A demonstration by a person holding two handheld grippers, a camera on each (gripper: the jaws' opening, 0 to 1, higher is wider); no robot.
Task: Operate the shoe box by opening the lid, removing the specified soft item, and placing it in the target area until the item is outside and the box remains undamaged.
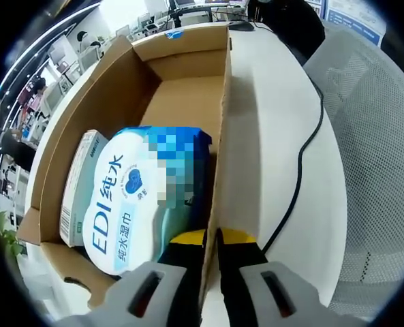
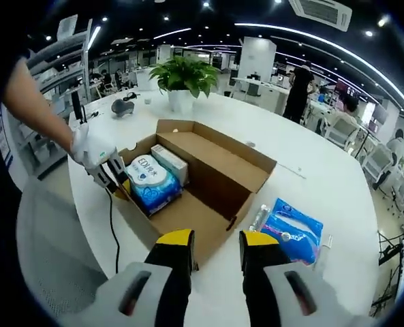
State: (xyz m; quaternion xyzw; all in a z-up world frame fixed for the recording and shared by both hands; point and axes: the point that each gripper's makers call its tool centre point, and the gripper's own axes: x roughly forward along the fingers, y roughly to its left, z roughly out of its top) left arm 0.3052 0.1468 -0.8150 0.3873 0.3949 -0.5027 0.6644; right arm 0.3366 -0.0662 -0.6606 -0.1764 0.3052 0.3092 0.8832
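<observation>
My left gripper (image 1: 210, 240) is clenched on the side wall of the open cardboard box (image 1: 223, 102), one jaw inside, one outside. A blue wet-wipes pack (image 1: 144, 194) lies inside the box beside a small white carton (image 1: 78, 187). My right gripper (image 2: 216, 240) hovers released above the box's near edge. Another blue pack (image 2: 293, 228) lies on the white table (image 2: 311, 184).

The open box (image 2: 208, 184) leaves its far half bare cardboard, free from above. Its lower-left corner is crowded by the wipes pack (image 2: 152, 182), a small carton (image 2: 170, 163) and the left gripper (image 2: 114, 178) straddling the wall. A blue pack (image 2: 291, 229) occupies the table (image 2: 324, 184) at right.
</observation>
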